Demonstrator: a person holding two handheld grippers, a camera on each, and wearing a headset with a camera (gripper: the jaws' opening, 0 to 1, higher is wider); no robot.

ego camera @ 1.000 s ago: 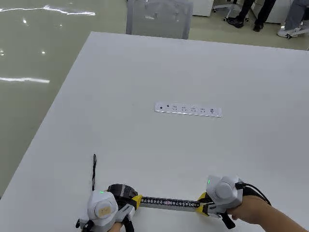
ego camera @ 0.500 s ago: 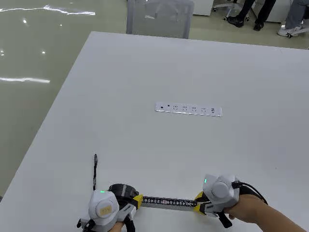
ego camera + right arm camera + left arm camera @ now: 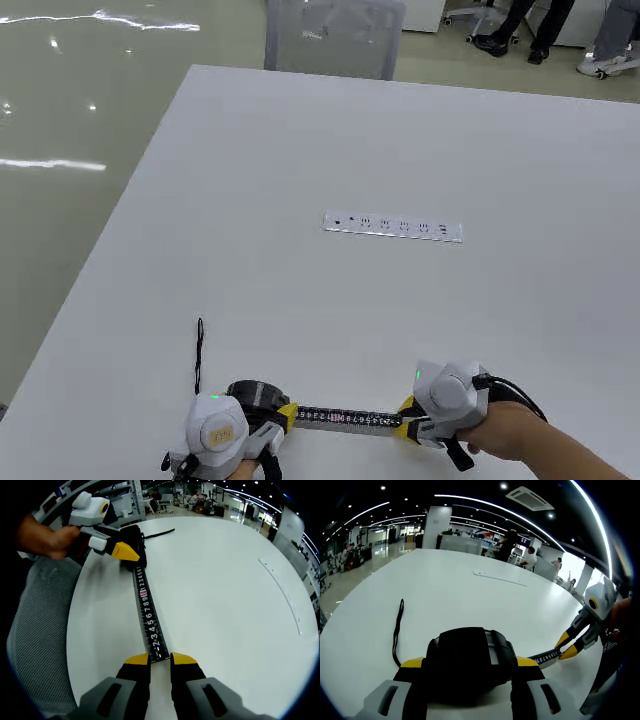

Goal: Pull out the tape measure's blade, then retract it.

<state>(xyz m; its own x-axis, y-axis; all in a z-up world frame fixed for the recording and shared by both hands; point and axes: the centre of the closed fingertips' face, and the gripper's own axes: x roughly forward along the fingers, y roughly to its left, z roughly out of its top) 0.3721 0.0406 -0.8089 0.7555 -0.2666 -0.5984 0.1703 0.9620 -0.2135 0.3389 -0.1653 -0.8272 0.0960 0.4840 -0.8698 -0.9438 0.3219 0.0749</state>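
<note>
The black tape measure case (image 3: pixel 470 657) (image 3: pixel 255 397) lies on the white table near its front edge, and my left gripper (image 3: pixel 469 666) (image 3: pixel 268 424) is shut on it. A black wrist strap (image 3: pixel 198 355) (image 3: pixel 397 630) trails from the case. The numbered blade (image 3: pixel 148 620) (image 3: pixel 345 417) runs flat along the table from the case (image 3: pixel 134 544) to my right gripper (image 3: pixel 159 659) (image 3: pixel 407 422), which is shut on the blade's tip. The right gripper (image 3: pixel 568 645) also appears at the right of the left gripper view, and the left gripper (image 3: pixel 127 554) at the top left of the right gripper view.
A white power strip (image 3: pixel 392 226) (image 3: pixel 499 578) (image 3: pixel 282 591) lies flat in the middle of the table (image 3: pixel 400 140). A grey chair back (image 3: pixel 333 35) stands beyond the far edge. People's legs (image 3: pixel 535 30) are at the far right. The table edge is close to both grippers.
The right gripper has moved left toward the case, so the exposed length of blade is shorter. The left gripper and case have stayed put.
</note>
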